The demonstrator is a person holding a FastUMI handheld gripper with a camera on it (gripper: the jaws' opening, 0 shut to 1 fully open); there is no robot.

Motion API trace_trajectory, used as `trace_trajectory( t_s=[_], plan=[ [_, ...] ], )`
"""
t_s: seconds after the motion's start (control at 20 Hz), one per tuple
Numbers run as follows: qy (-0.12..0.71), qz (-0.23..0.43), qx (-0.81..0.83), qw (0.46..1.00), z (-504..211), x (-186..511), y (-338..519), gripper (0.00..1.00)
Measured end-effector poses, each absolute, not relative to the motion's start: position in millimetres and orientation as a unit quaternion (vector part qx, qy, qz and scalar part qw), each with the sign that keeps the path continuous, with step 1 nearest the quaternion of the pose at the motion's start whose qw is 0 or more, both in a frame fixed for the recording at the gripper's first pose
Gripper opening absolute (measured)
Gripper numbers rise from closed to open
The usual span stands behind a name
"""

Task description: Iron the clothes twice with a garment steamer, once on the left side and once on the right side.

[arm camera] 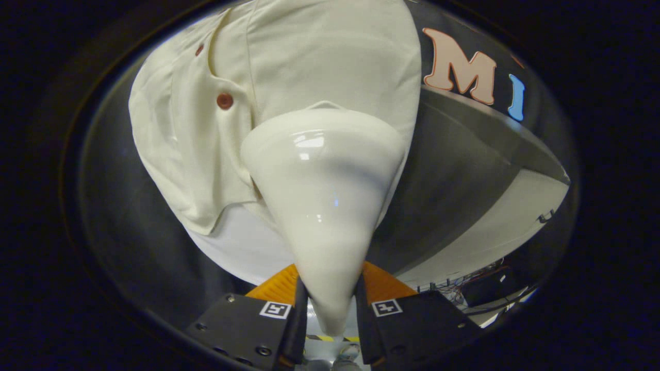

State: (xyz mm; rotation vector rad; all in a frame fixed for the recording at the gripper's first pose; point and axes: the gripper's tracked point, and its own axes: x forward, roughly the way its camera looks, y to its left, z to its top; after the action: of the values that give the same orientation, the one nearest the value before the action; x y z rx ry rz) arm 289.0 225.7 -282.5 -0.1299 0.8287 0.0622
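Gripper [330, 304]: clamping both fingers on the white steamer's [322, 196] narrow neck.
Steamer: pressing its head — at twelve o'clock — against the cream shirt [309, 56].

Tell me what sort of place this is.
Probably a staged recording booth, not a home: a black cloth wall, a cream shirt hung before it, and loose cables beside. The tongs grip a steamer.

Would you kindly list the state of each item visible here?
Glossy white cone-shaped garment steamer: gripped at its narrow end, wide head against the shirt.
Cream short-sleeved cloth shirt: hanging, placket open, red-brown button undone.
Tongs: shut on the steamer.
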Motion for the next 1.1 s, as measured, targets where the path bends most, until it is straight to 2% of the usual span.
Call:
trace_trajectory(
  t_s=[0.5, 0.75, 1.1],
  plan=[
    [0.408, 0.027, -0.076, 0.909, -338.7, 280.1, 221.3, 0.43],
    [0.402, 0.029, -0.059, 0.913, -327.0, 277.0, 221.4, 0.43],
    [0.381, -0.003, -0.039, 0.924, -313.2, 278.8, 216.6, 0.43]
  ],
)
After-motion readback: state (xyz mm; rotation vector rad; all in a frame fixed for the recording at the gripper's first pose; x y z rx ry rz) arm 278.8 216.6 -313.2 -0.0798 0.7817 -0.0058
